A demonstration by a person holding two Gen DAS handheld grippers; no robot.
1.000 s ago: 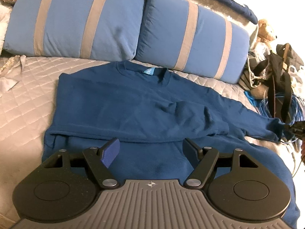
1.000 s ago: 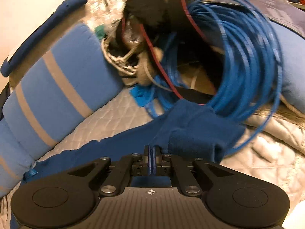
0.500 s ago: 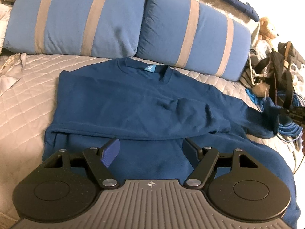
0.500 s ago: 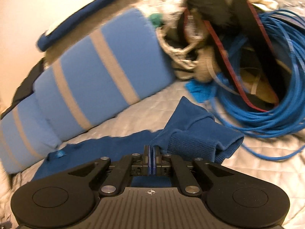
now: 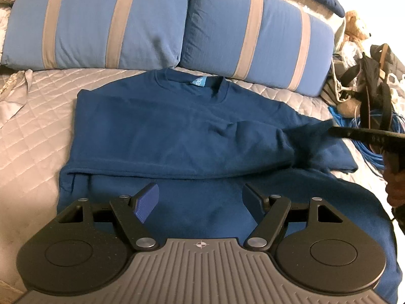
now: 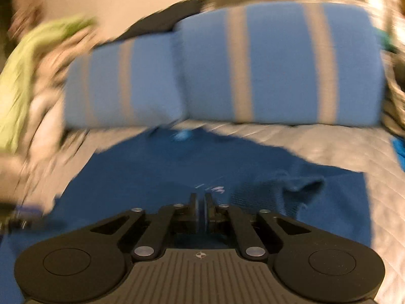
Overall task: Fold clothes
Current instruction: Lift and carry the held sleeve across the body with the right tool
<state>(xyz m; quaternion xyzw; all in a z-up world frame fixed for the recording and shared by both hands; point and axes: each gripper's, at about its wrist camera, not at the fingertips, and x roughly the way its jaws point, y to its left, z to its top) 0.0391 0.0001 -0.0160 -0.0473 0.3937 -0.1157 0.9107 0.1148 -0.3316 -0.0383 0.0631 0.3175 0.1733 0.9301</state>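
Note:
A navy blue sweatshirt (image 5: 162, 131) lies flat on the quilted bed, collar toward the pillows, its left sleeve folded across the chest. My left gripper (image 5: 200, 200) is open and empty, hovering over the sweatshirt's lower hem. My right gripper (image 6: 201, 210) is shut on the cuff (image 6: 278, 192) of the right sleeve and holds it lifted over the body. In the left wrist view the right gripper (image 5: 336, 133) comes in from the right with the sleeve (image 5: 308, 139) bunched in front of it. The right wrist view is motion-blurred.
Two blue pillows with tan stripes (image 5: 101, 22) (image 5: 258, 33) line the head of the bed. A coil of blue cable (image 5: 364, 139), black straps (image 5: 374, 76) and a plush toy (image 5: 357, 27) are piled at the right. Grey quilt (image 5: 33, 126) lies left of the sweatshirt.
My right gripper has swung left, carrying the right sleeve's cuff from beside the cable pile over the sweatshirt's body. My left gripper has stayed open over the hem.

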